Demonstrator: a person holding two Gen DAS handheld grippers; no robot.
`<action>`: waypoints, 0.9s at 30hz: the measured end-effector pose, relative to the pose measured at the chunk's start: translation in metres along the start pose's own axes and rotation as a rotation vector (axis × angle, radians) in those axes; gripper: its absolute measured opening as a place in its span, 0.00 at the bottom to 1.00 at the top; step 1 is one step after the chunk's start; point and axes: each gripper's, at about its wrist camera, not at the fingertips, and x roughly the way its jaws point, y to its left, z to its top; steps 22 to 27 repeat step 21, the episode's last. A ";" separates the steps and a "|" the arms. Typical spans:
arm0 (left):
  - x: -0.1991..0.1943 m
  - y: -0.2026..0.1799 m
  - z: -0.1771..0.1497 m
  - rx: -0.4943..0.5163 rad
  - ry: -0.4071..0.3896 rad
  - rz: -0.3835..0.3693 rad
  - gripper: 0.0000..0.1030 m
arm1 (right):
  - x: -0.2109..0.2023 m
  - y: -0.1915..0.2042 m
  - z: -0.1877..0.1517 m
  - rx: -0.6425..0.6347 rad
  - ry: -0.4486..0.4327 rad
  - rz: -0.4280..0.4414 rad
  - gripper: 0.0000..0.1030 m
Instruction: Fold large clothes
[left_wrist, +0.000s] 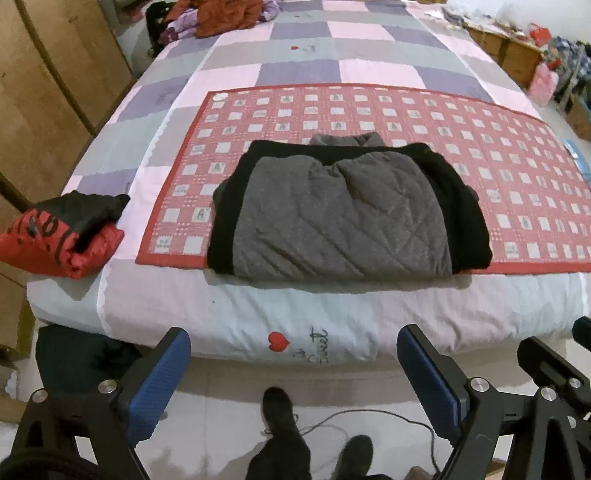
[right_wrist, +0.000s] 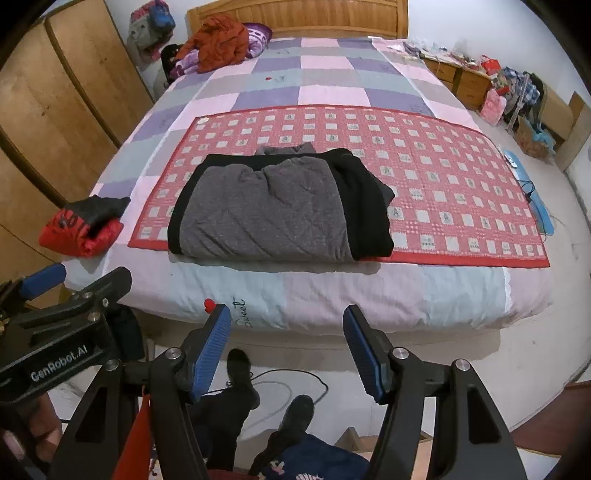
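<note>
The left gripper (left_wrist: 293, 363) and right gripper (right_wrist: 287, 341) hang wide open and empty below the bed's near edge. Well beyond both, the folded grey quilted jacket with black sleeves (left_wrist: 343, 210) lies on the red checked mat (left_wrist: 498, 173), collar pointing toward the headboard, longer side crosswise.
</note>
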 end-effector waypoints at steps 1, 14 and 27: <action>0.001 0.000 0.001 0.002 0.004 -0.001 0.91 | 0.001 0.000 0.000 0.005 0.005 0.001 0.65; 0.008 -0.006 0.005 0.040 0.032 -0.031 0.91 | 0.007 -0.004 0.000 0.020 0.028 0.002 0.65; 0.007 -0.006 0.004 0.043 0.034 -0.036 0.91 | 0.007 -0.003 -0.001 0.019 0.029 0.000 0.65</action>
